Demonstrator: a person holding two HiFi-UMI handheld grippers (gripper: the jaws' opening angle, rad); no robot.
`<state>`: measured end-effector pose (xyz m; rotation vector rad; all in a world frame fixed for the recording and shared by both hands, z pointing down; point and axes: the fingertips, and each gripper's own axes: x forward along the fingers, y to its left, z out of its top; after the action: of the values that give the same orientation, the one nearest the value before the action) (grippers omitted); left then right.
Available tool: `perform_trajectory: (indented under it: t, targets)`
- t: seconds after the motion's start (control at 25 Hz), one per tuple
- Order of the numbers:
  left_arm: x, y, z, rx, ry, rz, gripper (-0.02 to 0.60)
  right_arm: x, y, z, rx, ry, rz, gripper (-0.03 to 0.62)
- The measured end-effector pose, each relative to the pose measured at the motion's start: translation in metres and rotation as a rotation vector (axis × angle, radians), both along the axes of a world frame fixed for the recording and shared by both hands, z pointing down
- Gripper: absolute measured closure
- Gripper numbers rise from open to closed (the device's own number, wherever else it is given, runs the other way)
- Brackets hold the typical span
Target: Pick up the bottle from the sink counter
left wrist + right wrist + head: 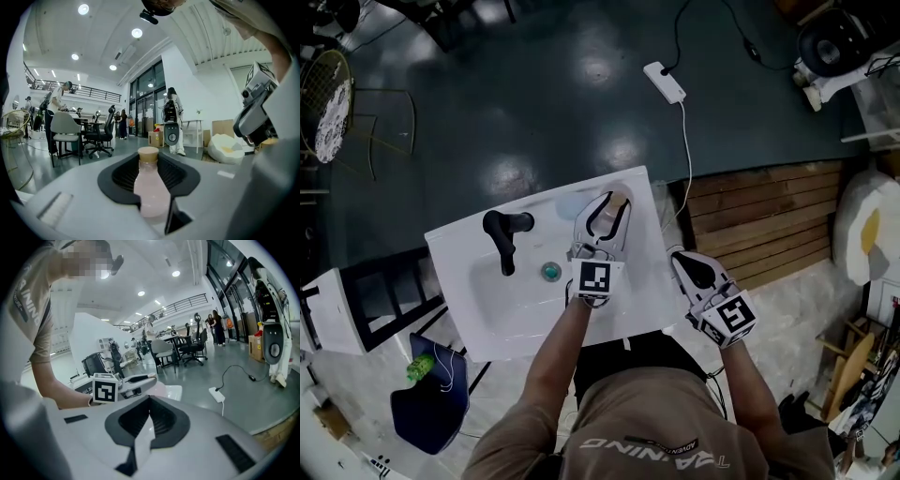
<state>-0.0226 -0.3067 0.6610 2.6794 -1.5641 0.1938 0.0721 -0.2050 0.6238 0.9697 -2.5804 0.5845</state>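
A pale pink bottle (pixel 151 187) with a tan cap stands upright at the back right of the white sink counter (pixel 455 246). My left gripper (pixel 617 195) reaches over the basin and is shut on the bottle (pixel 606 217), with a black pad on each side of its body. Only the cap shows past the jaws. My right gripper (pixel 677 253) hangs just off the counter's right edge, apart from the bottle. Its jaws are drawn together with nothing between them. In the right gripper view, the left gripper's marker cube (pixel 105 390) shows ahead of my right gripper (pixel 147 414).
A black faucet (pixel 506 236) and a teal drain (pixel 550 272) sit in the basin left of the bottle. A wooden pallet (pixel 769 225) lies to the right. A white power strip (pixel 664 82) and its cable lie on the dark floor behind. A blue seat (pixel 427 394) is at lower left.
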Motion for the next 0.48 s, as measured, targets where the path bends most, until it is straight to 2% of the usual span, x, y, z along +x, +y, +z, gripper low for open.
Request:
perform_trajectory:
  t: [0.12, 0.28, 0.48]
  targets:
    - [-0.001, 0.001, 0.0, -0.017, -0.008, -0.008, 0.453, 0.003, 0.003, 0.005, -0.006, 0.002, -0.002, 0.586]
    - [-0.002, 0.001, -0.002, -0.02, 0.024, 0.003, 0.454, 0.004, 0.005, 0.01, -0.013, 0.0, -0.007, 0.586]
    - [-0.001, 0.004, -0.023, -0.005, 0.042, 0.014, 0.454, -0.002, 0.001, 0.004, -0.004, -0.007, -0.025, 0.586]
